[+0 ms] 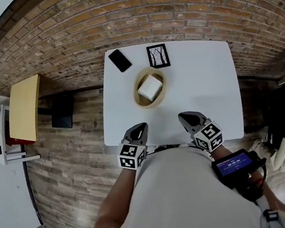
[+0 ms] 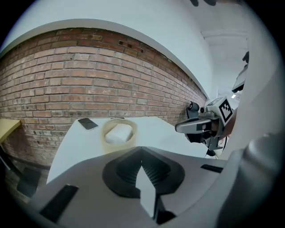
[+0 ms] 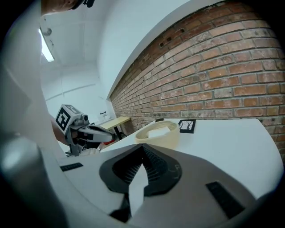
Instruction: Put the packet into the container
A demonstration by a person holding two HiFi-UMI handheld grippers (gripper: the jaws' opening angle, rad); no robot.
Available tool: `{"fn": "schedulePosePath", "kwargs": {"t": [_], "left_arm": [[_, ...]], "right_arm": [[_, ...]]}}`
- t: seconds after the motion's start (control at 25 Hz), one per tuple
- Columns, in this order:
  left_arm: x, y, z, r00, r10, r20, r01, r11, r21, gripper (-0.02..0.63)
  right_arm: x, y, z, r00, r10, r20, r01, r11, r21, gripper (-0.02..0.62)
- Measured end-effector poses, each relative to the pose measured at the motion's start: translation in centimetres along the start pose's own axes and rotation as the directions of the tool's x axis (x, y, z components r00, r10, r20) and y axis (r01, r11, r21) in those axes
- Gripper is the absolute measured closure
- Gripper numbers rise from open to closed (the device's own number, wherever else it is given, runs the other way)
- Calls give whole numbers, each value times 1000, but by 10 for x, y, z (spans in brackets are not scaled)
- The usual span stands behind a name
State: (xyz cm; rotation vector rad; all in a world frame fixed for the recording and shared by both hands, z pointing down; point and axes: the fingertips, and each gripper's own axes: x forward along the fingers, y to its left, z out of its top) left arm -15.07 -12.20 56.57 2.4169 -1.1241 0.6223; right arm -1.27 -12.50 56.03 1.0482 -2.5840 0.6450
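packet (image 1: 150,87) sits inside the container (image 1: 138,97), mid-surface (image 1: 205,76). left hand-held gripper (image 1: 137,131) and right hand-held gripper (image 1: 187,117) are both closed and empty at the near edge. The packet looks light and soft-sided; if regrasping, I'd pinch gently across its short sides.

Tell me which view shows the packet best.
Head view: it looks down into the container, so the packet shows its whole top. Left gripper view shows it small, side-on; right gripper view only a sliver above the rim.
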Motion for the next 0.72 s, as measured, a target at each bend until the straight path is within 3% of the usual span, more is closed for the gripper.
{"fn": "schedulePosePath", "kwargs": {"t": [0.72], "left_arm": [[10,-2,10,1000,4,4,-4,1000,15,597]], "right_arm": [[3,-9,3,1000,8,-2,-8,1000,0,588]]}}
